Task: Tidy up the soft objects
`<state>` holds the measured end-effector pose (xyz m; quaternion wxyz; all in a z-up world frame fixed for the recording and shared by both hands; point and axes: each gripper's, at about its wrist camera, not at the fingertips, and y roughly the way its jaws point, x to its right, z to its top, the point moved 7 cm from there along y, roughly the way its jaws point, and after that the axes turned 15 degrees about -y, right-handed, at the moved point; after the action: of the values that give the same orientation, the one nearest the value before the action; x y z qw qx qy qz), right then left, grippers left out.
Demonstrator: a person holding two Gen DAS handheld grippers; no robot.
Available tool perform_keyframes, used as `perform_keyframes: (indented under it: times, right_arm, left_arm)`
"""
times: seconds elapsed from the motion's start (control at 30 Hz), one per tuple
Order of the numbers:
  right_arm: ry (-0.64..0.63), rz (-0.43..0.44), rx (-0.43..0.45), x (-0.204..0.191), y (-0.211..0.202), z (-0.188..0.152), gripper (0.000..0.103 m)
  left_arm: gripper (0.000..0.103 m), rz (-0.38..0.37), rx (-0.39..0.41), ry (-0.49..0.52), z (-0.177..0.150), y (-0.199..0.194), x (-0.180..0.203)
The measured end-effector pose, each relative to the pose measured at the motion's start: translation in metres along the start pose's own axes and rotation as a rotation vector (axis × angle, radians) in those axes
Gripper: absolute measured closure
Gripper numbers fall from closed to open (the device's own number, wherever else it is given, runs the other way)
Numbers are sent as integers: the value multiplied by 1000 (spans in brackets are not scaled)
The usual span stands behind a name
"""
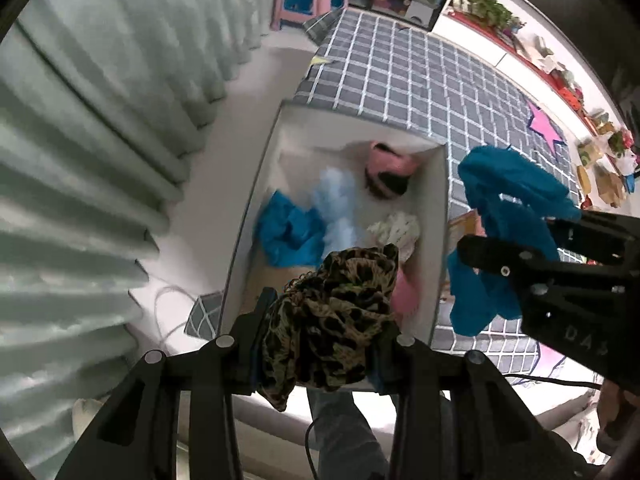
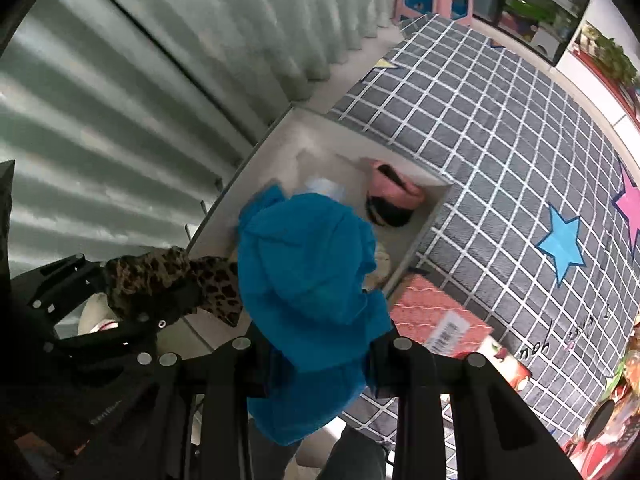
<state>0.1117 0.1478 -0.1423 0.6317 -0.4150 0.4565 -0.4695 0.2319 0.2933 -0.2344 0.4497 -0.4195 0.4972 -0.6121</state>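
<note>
left gripper (image 1: pixel 316 360): crumpled leopard-print cloth (image 1: pixel 336 328) is pinched above white rectangular box (image 1: pixel 438 240) | right gripper (image 2: pixel 320 356): bunched blue cloth (image 2: pixel 308 264) is clamped beside box, over checked mat (image 2: pixel 500 140)

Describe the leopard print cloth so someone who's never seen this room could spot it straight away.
Find the white box beside the grey checked mat. Right above its near end, the left gripper is shut on a bunched leopard print cloth. It is the only brown and black spotted piece; the cloth in the right gripper is plain blue.
</note>
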Motion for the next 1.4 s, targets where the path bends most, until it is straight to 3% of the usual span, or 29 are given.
perform_keyframes:
  times: [0.47,0.53,0.57,0.6,0.63,0.67,0.83,0.97,1.0,1.03,1.13,1.4]
  right_arm:
    - [-34,-1,-51,-14,22,1,70]
    - [-34,5,-48,-15,21,3,70]
    - [-33,7,-46,-15,21,4,66]
    - [-33,9,-44,-15,20,4,57]
    - [-33,10,-42,-14,20,5,30]
    - [-33,9,-34,-13,18,5,13]
    - [-26,-8,-8,-7,7,6,12]
    - [-12,-24,9,0,-1,4,12]
    - [-10,-28,15,2,-3,3,11]
    - [-9,-33,16,3,-4,2,0]
    - [-4,-44,38,5,-8,-1,0]
    - [0,-59,12,8,-4,-2,0]
  left_arm:
    - [59,-1,-65,-16,-21,22,-9]
    - [49,-10,-70,-15,-22,24,-9]
    - [43,-13,-68,-16,-22,24,-8]
    - [29,-10,-61,-16,-21,24,-9]
    - [22,2,-53,-15,-21,23,-9]
    - [22,21,-40,-9,-20,22,-10]
    - [22,61,-59,8,-20,27,-11]
    - [22,52,-40,-14,-19,26,-14]
    - [22,56,-47,-21,-19,27,-16]
    - [22,52,-67,-31,-20,31,-17]
    - [22,29,-115,-58,-23,38,-20]
    - [22,46,-102,-77,-22,39,-22]
